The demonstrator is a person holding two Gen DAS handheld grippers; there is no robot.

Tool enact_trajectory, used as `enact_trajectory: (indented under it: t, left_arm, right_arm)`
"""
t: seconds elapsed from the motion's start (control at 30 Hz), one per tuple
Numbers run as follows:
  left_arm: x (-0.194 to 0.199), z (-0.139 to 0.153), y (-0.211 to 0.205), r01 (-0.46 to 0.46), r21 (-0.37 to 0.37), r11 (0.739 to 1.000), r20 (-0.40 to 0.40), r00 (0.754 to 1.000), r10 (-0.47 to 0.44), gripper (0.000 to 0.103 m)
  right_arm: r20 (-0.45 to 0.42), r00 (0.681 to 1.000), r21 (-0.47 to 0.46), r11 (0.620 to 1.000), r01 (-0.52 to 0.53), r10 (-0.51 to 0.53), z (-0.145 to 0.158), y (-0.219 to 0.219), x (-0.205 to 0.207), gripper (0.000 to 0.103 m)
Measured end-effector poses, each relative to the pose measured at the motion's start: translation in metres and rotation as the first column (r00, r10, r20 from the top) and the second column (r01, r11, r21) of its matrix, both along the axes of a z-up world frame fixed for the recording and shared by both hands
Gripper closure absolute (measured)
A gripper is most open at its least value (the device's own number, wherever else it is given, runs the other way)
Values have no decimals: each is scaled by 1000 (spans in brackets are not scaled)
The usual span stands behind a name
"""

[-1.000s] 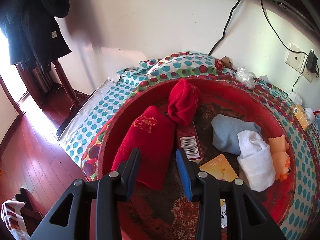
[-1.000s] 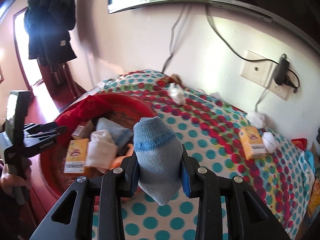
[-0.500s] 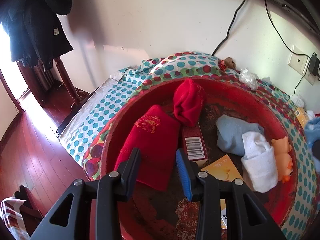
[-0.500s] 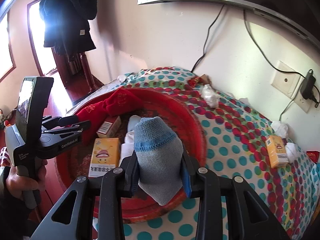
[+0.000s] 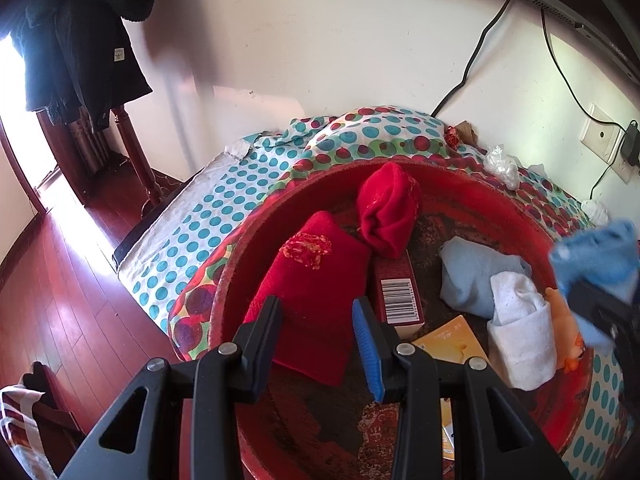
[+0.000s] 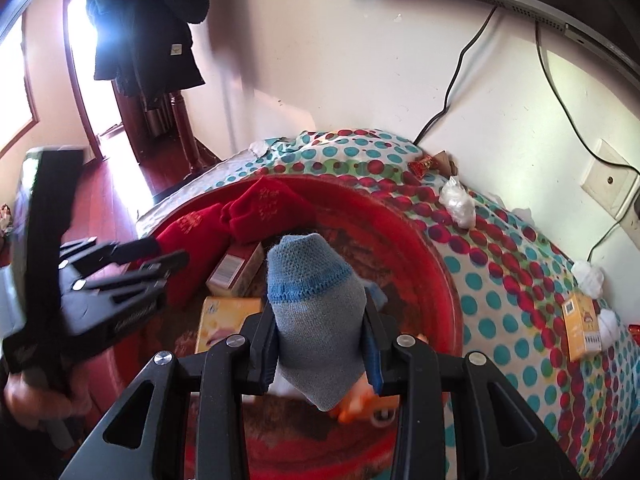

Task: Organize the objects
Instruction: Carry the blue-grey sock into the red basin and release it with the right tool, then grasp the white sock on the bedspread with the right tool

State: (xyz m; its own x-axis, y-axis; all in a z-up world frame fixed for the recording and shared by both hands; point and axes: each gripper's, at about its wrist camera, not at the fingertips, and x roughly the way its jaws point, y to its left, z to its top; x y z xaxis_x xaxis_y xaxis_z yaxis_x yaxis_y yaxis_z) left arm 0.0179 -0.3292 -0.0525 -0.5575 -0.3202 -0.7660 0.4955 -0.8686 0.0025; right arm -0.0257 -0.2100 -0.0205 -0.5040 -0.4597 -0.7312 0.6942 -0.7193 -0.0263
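1. Polka-dot cloth in teal and red (image 6: 516,280) covers the tabletop against a cream wall; a round red basin (image 5: 460,196) sits on it, its near-left rim close to the table's edge above the dark red wood floor (image 5: 52,280).
2. Left gripper (image 5: 316,332) hangs over the basin's near side, jaws apart with nothing between them, above a flat red towel (image 5: 316,280).
3. Right gripper (image 6: 320,344) is clenched on a grey sock with a blue-banded toe (image 6: 316,300), rolled and upright, held over the basin's right half; in the left wrist view it is a blur at the right edge.
4. Basin floor is crowded: red rolled sock (image 5: 386,212), maroon barcode box (image 5: 396,292), yellow carton (image 5: 448,340), pale blue cloth (image 5: 472,276), white rolled sock (image 5: 520,336), orange toy figure (image 5: 564,320). Bare floor shows only at the near middle.
5. Beyond the right rim, open cloth runs to another yellow box (image 6: 580,328) and crumpled white wads (image 6: 458,200) near the wall.
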Motion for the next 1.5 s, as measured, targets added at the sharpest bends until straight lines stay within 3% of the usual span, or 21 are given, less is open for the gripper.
enact_trajectory:
  t: [0.47, 0.6, 0.87, 1.07, 1.23, 1.33, 1.5]
  left_arm:
    - [-4, -7, -1, 5, -2, 1000, 21, 1000, -5, 65]
    - [-5, -9, 0, 8, -2, 1000, 24, 1000, -8, 65]
    - [-7, -12, 6, 21, -21, 1000, 38, 999, -20, 65]
    - [-9, -14, 9, 28, -31, 999, 47, 999, -27, 65]
    - [-9, -15, 12, 36, -47, 998, 49, 998, -34, 65]
    - [-10, -15, 17, 47, -66, 997, 52, 998, -44, 65]
    - [-13, -18, 27, 69, -103, 992, 68, 996, -62, 65]
  right_arm:
    - [31, 998, 57, 997, 60, -62, -20, -11, -45, 64]
    - [16, 997, 43, 997, 71, -72, -20, -6, -45, 33]
    - [1, 997, 9, 997, 75, -75, -14, 13, -43, 26]
    - [-30, 989, -1, 990, 144, -144, -13, 66, -48, 23]
    - [-40, 961, 12, 962, 273, -273, -15, 134, -73, 22]
    - [-57, 929, 30, 929, 369, -367, -16, 182, -99, 22]
    - [-58, 848, 16, 849, 528, -527, -14, 266, -153, 22]
